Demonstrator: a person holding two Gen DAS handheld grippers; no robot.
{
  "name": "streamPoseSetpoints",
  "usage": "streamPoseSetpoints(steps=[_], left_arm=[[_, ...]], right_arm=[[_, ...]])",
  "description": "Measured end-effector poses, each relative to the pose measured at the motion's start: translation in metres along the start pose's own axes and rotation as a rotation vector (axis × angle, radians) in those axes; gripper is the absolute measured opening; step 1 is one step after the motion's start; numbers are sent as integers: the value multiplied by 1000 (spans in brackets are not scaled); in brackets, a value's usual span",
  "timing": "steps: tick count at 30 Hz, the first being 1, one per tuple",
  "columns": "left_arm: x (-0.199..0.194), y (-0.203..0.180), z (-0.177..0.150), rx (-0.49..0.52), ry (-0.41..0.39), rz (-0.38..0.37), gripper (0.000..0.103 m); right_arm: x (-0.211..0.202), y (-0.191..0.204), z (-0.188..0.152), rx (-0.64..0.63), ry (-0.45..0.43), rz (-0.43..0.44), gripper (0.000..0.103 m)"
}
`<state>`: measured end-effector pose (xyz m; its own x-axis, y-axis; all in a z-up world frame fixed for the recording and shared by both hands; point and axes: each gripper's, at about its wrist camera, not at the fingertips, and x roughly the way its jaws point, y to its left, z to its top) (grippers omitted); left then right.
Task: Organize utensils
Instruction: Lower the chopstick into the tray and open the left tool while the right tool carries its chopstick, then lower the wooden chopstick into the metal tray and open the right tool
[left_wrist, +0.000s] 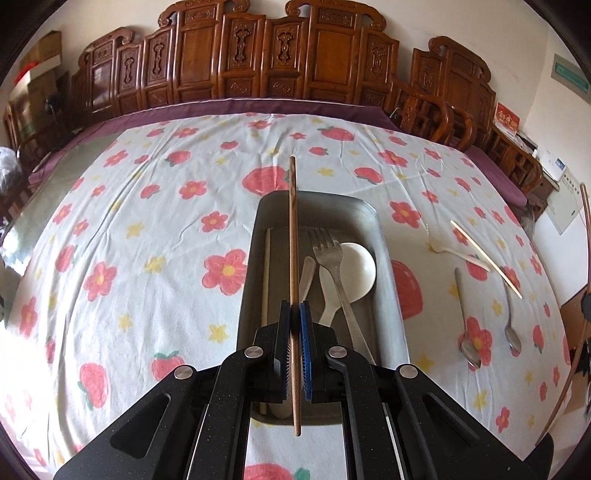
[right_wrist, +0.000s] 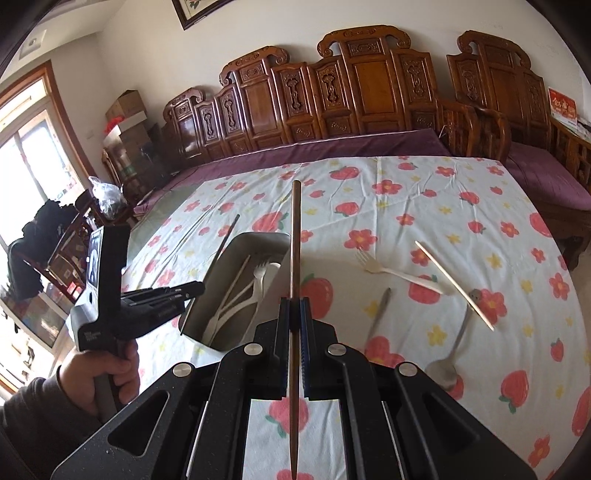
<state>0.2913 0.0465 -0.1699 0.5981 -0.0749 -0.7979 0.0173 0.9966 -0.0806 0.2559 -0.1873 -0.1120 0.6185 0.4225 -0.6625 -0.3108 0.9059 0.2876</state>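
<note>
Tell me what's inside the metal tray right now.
The tray holds a metal fork, a white spoon, a pale chopstick and a knife. The left gripper and its brown chopstick cover the near end.

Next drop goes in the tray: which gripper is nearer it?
Left. The left gripper hangs right over the tray, shut on a chopstick. The right gripper, holding another chopstick, sits off the tray's right side.
</note>
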Motion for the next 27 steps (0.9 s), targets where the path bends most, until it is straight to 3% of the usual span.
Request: streamPoseSetpoints(steps=[7, 10, 13, 27], left_arm=[[5, 3, 0, 27, 23, -15, 5], [-4, 7, -4, 55, 16, -22, 9], [-19, 12, -7, 76, -10, -26, 17], [-78, 42, -28, 94, -120, -29, 17]], right_arm=[[22, 20, 15, -19, 19, -2, 6], [29, 31, 18, -37, 25, 1, 6], [41, 40, 22, -48, 42, 8, 6], [103, 73, 52, -52, 109, 57, 6]])
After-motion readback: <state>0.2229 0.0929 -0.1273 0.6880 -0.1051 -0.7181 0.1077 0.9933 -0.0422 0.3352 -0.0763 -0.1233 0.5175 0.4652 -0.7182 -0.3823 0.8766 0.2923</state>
